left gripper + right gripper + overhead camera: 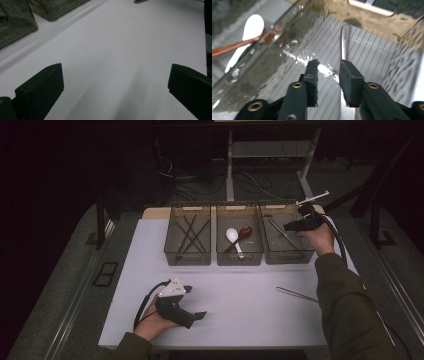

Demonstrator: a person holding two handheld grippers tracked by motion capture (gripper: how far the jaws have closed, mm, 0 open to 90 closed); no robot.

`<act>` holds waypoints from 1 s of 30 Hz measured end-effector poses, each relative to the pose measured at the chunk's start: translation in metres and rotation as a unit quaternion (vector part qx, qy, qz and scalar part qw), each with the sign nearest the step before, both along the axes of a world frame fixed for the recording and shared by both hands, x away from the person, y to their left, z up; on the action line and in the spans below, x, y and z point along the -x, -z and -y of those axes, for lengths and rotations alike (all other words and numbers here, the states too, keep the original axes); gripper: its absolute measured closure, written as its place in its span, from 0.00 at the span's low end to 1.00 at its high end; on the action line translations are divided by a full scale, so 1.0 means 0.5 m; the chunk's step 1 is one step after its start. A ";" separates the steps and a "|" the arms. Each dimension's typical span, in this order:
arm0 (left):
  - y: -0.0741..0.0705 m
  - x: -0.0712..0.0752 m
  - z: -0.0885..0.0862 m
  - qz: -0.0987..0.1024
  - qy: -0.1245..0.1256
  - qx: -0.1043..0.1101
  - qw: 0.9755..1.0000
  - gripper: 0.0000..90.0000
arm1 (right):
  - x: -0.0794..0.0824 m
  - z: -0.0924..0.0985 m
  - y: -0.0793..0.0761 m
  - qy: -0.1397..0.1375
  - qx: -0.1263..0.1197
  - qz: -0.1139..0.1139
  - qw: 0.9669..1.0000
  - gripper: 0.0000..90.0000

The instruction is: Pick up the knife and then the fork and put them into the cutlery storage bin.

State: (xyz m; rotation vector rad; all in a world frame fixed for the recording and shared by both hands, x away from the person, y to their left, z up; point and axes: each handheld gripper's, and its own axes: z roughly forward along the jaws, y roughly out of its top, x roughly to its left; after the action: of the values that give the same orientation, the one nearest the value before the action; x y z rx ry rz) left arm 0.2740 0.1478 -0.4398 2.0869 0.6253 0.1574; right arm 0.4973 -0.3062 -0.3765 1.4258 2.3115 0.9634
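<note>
The right gripper point(328, 72) hangs inside the right-hand bin point(287, 256), its jaws parted by a narrow gap with nothing clamped between them. Just beyond and beneath the right-hand jaw, a metal utensil point(345, 42) lies on the ribbed floor of that bin, its handle running away toward the far wall. Through the clear wall beside it, the middle bin point(239, 257) holds a white spoon point(252, 26) and a brown spoon point(230, 47) crossed over each other. The left bin point(187, 257) holds several dark sticks point(190, 234).

The left gripper point(197, 316) rests low over the white table point(240, 300) near the front edge, its jaws spread wide and empty. Another metal utensil point(295, 293) lies on the table at the right, beside the person's right sleeve point(345, 305).
</note>
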 end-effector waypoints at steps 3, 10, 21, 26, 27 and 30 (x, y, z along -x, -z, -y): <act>0.000 0.000 0.000 0.000 0.000 0.000 1.000 0.00 | 0.014 0.011 -0.014 -0.001 -0.024 0.015 1.000 0.69; 0.000 0.000 -0.002 0.003 0.000 0.000 1.000 0.00 | 0.062 0.030 -0.043 -0.008 -0.068 0.045 0.997 0.56; 0.004 -0.002 -0.011 0.008 -0.007 0.000 1.000 0.00 | 0.152 0.040 -0.066 -0.054 -0.054 0.071 0.995 0.49; 0.004 -0.001 -0.012 0.009 -0.008 0.000 1.000 0.00 | 0.199 0.034 -0.062 -0.088 -0.042 0.070 0.993 0.48; 0.004 -0.002 -0.012 0.008 -0.008 0.001 1.000 0.00 | 0.208 0.034 -0.060 -0.096 -0.039 0.068 0.992 0.48; 0.004 -0.002 -0.012 0.009 -0.008 0.002 1.000 0.00 | 0.236 0.032 -0.053 -0.115 -0.030 0.065 0.991 0.48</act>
State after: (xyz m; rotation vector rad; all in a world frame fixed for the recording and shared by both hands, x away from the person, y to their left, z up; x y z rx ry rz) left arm 0.2749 0.1540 -0.4419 2.0743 0.6320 0.1837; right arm 0.3791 -0.3220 -0.3502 1.0981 2.4030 1.1619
